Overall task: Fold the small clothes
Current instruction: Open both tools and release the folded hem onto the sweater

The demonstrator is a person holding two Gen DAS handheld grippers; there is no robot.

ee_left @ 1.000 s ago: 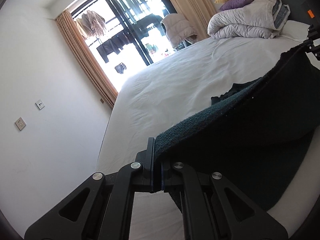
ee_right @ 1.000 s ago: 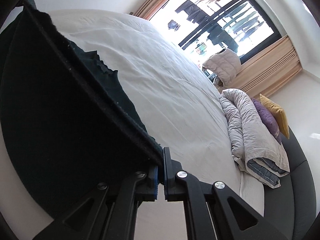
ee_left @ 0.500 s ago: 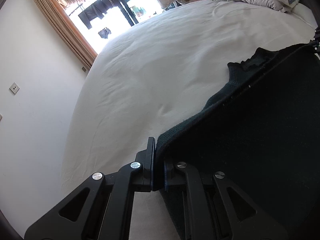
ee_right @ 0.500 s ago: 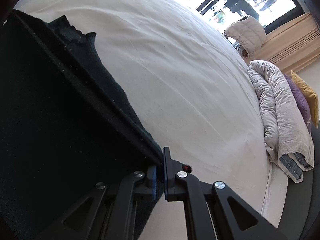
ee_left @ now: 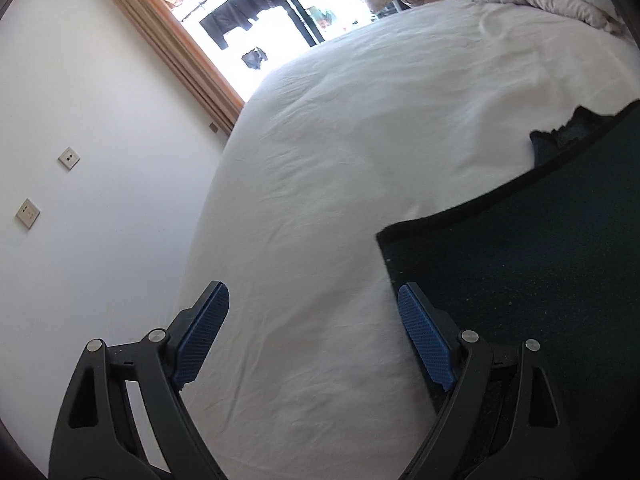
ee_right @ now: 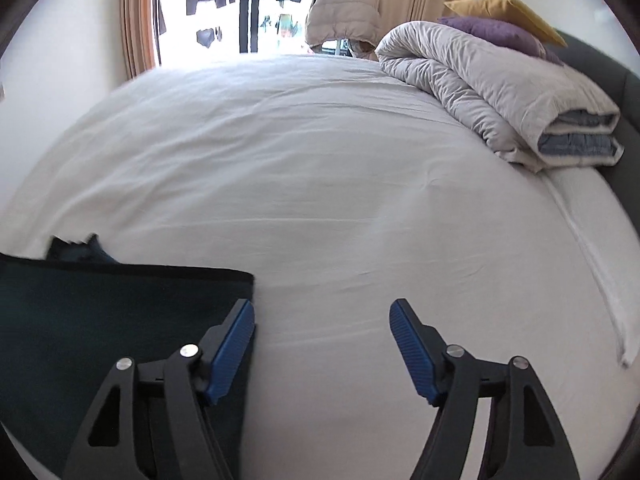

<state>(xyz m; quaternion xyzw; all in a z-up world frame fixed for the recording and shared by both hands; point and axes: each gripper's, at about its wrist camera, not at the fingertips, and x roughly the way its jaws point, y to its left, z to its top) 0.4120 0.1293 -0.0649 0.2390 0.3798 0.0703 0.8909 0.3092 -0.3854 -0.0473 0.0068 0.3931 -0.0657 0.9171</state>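
A dark green knitted garment lies folded flat on the white bed sheet, filling the lower right of the left wrist view. Its lower layer sticks out past the folded edge. My left gripper hovers over its left corner, jaws opening with only bare sheet between the blue pads. In the right wrist view the garment sits at lower left. My right gripper is beside its right corner, jaws opening, nothing between them; its left finger hangs over the cloth edge.
A rolled grey duvet with purple and yellow pillows lies at the head of the bed by a dark headboard. A bright balcony door with curtains, and a pale jacket, stand beyond the bed. A white wall runs along the bed's left side.
Both grippers held the garment's top edge stretched in the air. The edge came down onto the bed, both jaws opened and let go, and the right wrist rolled upright.
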